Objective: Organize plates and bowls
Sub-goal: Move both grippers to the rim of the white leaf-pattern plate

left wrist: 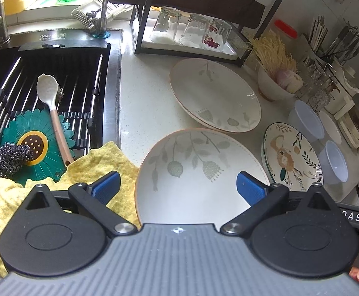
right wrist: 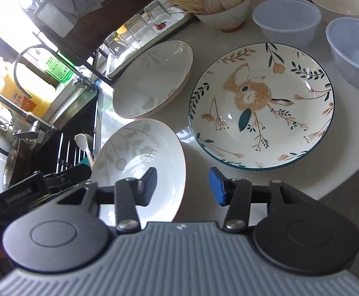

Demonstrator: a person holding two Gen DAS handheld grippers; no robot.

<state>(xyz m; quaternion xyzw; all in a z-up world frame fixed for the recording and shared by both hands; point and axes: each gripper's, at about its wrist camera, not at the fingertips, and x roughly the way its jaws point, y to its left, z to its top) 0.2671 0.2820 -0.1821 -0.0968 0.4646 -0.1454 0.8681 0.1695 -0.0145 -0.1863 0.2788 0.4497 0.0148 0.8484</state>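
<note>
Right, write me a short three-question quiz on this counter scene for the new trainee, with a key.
1. True or false: the left gripper is shut on the near leaf-pattern plate.
2. Multiple choice: what lies on the sink rack beside the flower-shaped mat? A) a fork B) a white spoon with a pink handle C) a knife
3. Fill in: the plate with the teal rim carries a drawing of a ____.

Key
1. False: its jaws stand wide apart above the plate, gripping nothing.
2. B, the white spoon.
3. Rabbit.
</note>
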